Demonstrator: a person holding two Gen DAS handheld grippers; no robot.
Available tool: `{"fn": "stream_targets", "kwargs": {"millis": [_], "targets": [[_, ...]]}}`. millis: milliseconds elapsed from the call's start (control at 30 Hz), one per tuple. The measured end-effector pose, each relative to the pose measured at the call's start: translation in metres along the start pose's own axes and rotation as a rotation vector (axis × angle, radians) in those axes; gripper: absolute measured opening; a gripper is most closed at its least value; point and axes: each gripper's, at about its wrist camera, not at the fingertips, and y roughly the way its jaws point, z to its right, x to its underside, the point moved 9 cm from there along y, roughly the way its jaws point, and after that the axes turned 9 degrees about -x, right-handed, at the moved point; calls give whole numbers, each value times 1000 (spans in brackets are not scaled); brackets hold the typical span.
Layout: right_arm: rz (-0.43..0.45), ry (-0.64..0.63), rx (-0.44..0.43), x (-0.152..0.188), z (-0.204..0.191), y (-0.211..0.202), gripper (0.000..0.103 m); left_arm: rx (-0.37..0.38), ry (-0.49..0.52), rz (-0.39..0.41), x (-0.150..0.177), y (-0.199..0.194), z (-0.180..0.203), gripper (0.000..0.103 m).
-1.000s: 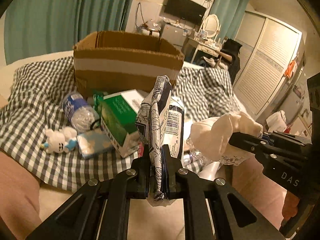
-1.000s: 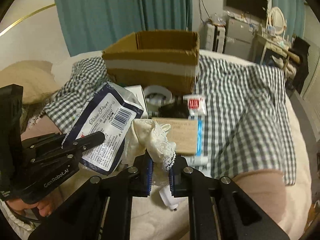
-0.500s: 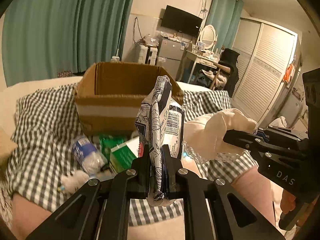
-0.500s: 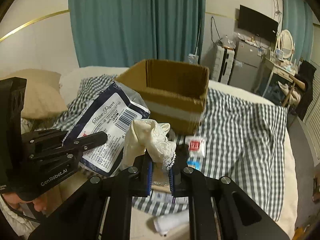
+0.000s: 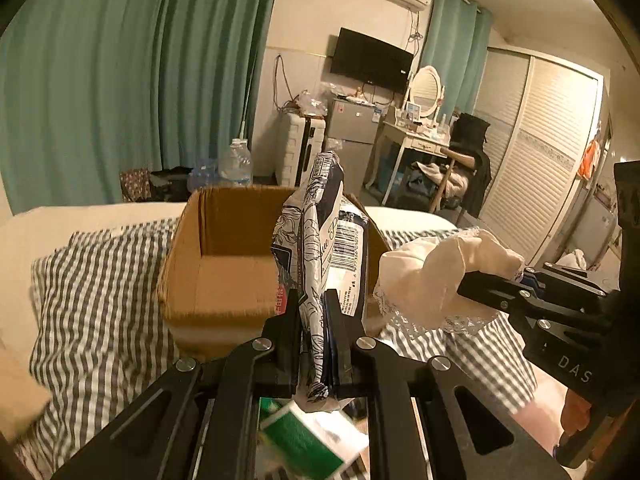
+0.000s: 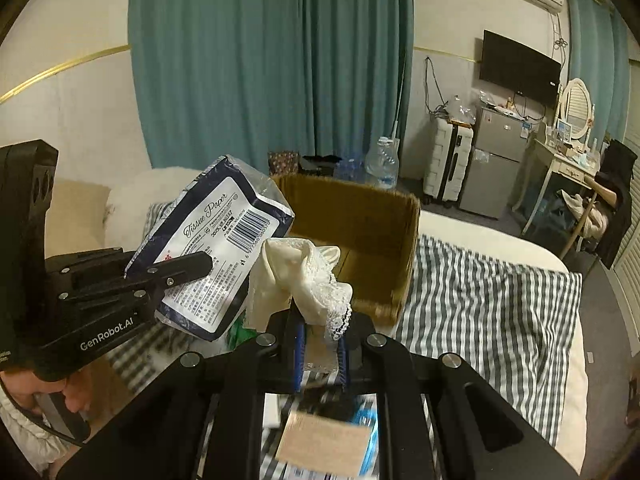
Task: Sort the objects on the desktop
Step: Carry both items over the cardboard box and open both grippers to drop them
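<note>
My left gripper (image 5: 312, 312) clamps a tissue pack (image 5: 320, 240); my right gripper (image 6: 320, 344) clamps a lace cloth (image 6: 308, 276). Both hang before the cardboard box (image 5: 224, 264). Next, I judge: reach over it and release.

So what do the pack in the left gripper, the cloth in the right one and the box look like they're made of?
Tissue pack: thin glossy plastic film, crinkled, with glare.
Cream cloth: soft matte fabric, probably cotton, with a lace edge.
Box: brown matte corrugated cardboard, judging by its raw-edged flaps.

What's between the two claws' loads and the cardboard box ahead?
Nothing solid. In both wrist views the tissue pack in the left claw and the lace cloth in the right claw hang before the cardboard box, air between.
</note>
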Motion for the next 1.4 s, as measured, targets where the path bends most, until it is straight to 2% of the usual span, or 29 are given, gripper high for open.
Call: {"fn": "stream_targets", "kwargs": {"millis": [367, 700, 800, 900, 1033, 1067, 1100, 1133, 1167, 1200, 1300, 1400], "targets": [[7, 50, -10, -31, 38, 64, 12, -16, -23, -18, -31, 75, -30, 11], [-58, 118, -38, -43, 77, 154, 12, -28, -19, -53, -44, 154, -42, 11], [-97, 164, -47, -42, 94, 181, 12, -77, 1, -92, -44, 177, -41, 11], [-117, 176, -29, -37, 107, 196, 12, -76, -15, -121, -38, 195, -40, 11], [-101, 205, -54, -33, 112, 196, 14, -61, -48, -148, -29, 204, -40, 11], [-92, 203, -49, -36, 112, 194, 31, -66, -48, -158, -27, 205, -40, 15], [-71, 198, -41, -39, 112, 189, 55, -77, -46, -167, -26, 204, -40, 26], [-49, 194, -38, -42, 111, 184, 64, -86, -48, -176, -26, 204, -41, 35], [-36, 188, -33, -45, 109, 180, 67, -97, -54, -180, -25, 202, -43, 59], [-27, 175, -19, -47, 107, 175, 67, -111, -65, -173, -28, 199, -44, 77], [-17, 146, -6, -52, 100, 162, 67, -138, -115, -120, -33, 180, -52, 91], [-2, 154, -5, -54, 97, 141, 67, -135, -160, -120, -36, 161, -57, 91]]}}
